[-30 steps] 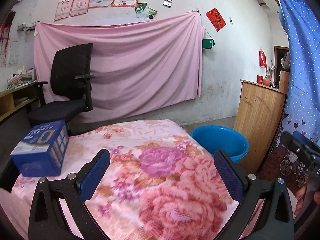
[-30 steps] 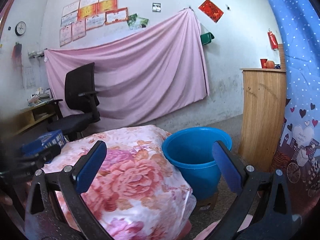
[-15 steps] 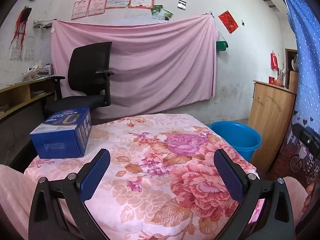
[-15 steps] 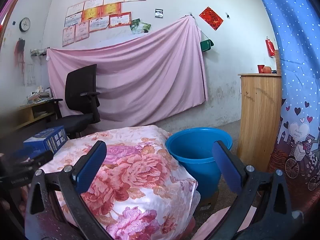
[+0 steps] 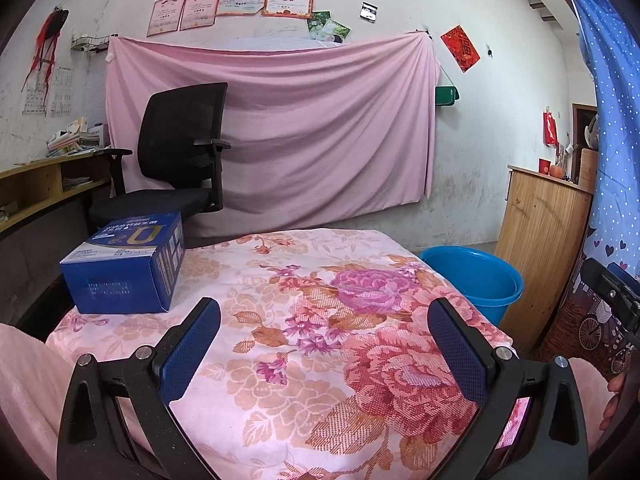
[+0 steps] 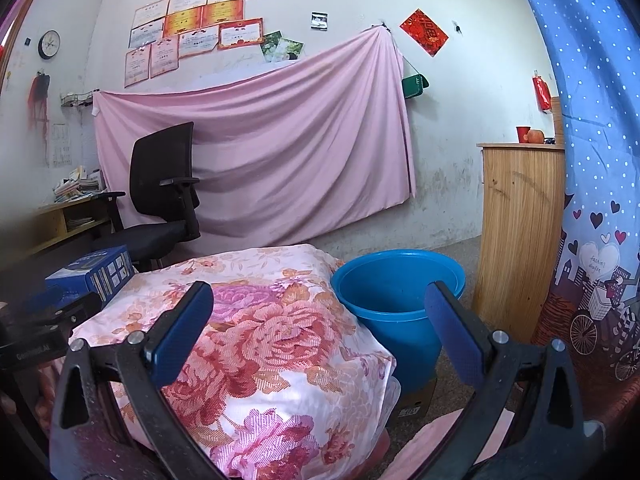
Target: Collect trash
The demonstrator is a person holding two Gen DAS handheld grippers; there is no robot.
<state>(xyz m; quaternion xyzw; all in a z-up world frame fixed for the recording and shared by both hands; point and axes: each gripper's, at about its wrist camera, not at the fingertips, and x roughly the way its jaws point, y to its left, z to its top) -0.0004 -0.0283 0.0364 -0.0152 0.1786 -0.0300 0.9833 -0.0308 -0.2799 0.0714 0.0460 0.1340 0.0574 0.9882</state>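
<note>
The left gripper (image 5: 324, 344) is hanging with its jaws spread wide and nothing between them, its blue pads (image 5: 192, 350) poised above the near part of a table draped in a pink floral cloth (image 5: 304, 320). The right gripper (image 6: 320, 320) is likewise gaping and empty, one pad over the cloth's right-hand corner and the other in front of the blue bucket (image 6: 400, 312).

Out past the left gripper's left pad, a blue carton (image 5: 128, 264) is sitting at the table's far left corner, flat on the cloth and well apart from both grippers; in the right wrist view it is showing at the left edge, partly behind the blurred black body of the other tool. The bucket is standing on the floor just beside the table's right edge, resting on what seems to be a flattened cardboard box, and its inside is looking bare as far as can be seen.

Beyond the table, a black office chair (image 5: 176, 160) is facing a wall hung with a pink sheet (image 5: 300, 128). A wooden cabinet (image 6: 520, 236) is standing to the right of the bucket, and a blue dotted curtain (image 6: 592, 120) is hanging at the right edge.
</note>
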